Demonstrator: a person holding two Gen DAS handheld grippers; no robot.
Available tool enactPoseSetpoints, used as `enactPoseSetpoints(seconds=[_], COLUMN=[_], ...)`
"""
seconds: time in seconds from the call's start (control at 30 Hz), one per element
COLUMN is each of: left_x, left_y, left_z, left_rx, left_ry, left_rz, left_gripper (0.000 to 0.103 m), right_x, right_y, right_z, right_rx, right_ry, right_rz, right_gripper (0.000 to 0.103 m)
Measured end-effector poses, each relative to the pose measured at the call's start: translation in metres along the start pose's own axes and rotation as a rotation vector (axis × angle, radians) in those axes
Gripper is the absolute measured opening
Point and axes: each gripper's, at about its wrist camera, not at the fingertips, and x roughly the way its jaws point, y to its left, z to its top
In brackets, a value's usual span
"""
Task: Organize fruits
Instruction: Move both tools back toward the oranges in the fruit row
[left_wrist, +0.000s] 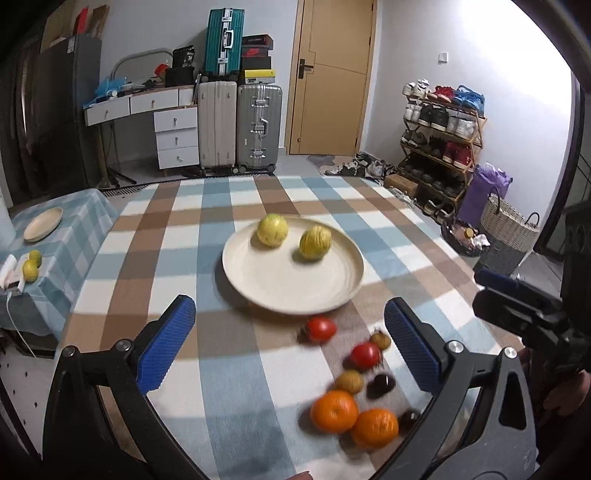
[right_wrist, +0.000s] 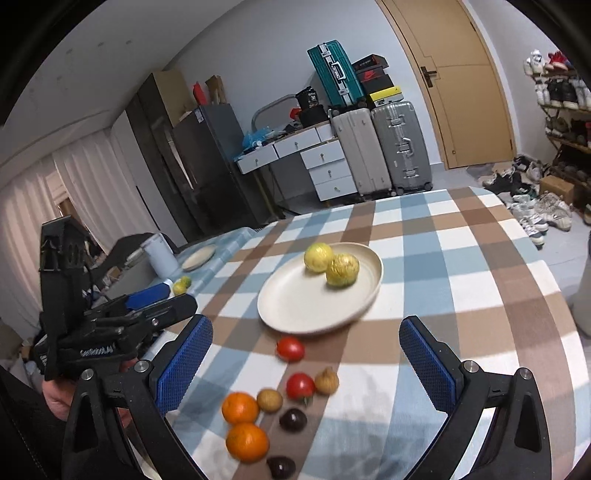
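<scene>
A cream plate (left_wrist: 295, 288) (right_wrist: 295, 306) on the checked tablecloth holds two yellow fruits (left_wrist: 272, 229) (right_wrist: 318, 257). In front of it lie two red tomatoes (left_wrist: 320, 329) (right_wrist: 290, 348), two oranges (left_wrist: 334, 411) (right_wrist: 240, 407), two small tan fruits (left_wrist: 349, 381) (right_wrist: 269, 400) and two dark plums (left_wrist: 381, 384) (right_wrist: 293, 420). My left gripper (left_wrist: 290, 343) is open and empty above the near table. My right gripper (right_wrist: 306, 362) is open and empty, also over the loose fruit. Each gripper shows at the edge of the other's view.
A side table at the left carries a second cream plate (left_wrist: 43, 224) (right_wrist: 198, 257) and small yellow-green fruits (left_wrist: 31, 268) (right_wrist: 181, 285). Suitcases (left_wrist: 258, 127), a desk, a door and a shoe rack (left_wrist: 441, 144) stand beyond the table's far edge.
</scene>
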Motion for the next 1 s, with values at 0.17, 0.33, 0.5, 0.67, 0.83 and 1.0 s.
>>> enactPoseSetpoints(seconds=[0.17,0.33,0.5,0.67,0.83,1.0], left_x=[0.005,0.021,0.042,0.058,0.066,0.071], left_y=[0.008,0.018,0.020,0.020,0.020,0.019], left_z=[-0.028,-0.049,-0.059,-0.065,-0.068,-0.066], left_rx=[-0.041,-0.102,-0.112,-0.141,-0.162,-0.169], left_ry=[0.070,0.147,0.221,0.267,0.282,0.288], left_rz=[-0.034,-0.096,-0.129,-0.188,-0.244,-0.314], left_gripper=[0.102,0.102,0.102,0.102,0.102,0.087], right_x=[-0.005,-0.007,-0.007,-0.006,-0.005,-0.003], right_y=[0.013,0.023,0.025,0.022,0.018,0.019], right_z=[-0.018,-0.032,-0.048,-0.061,-0.071,-0.074], right_rx=[-0.030,-0.040,-0.028,-0.034,-0.025,-0.033], right_ry=[0.020,0.029,0.055,0.092,0.113,0.120], right_rz=[-0.011,-0.016,-0.035,-0.038,-0.032,-0.021], right_gripper=[0.103,0.103,0.103,0.103,0.103,0.103])
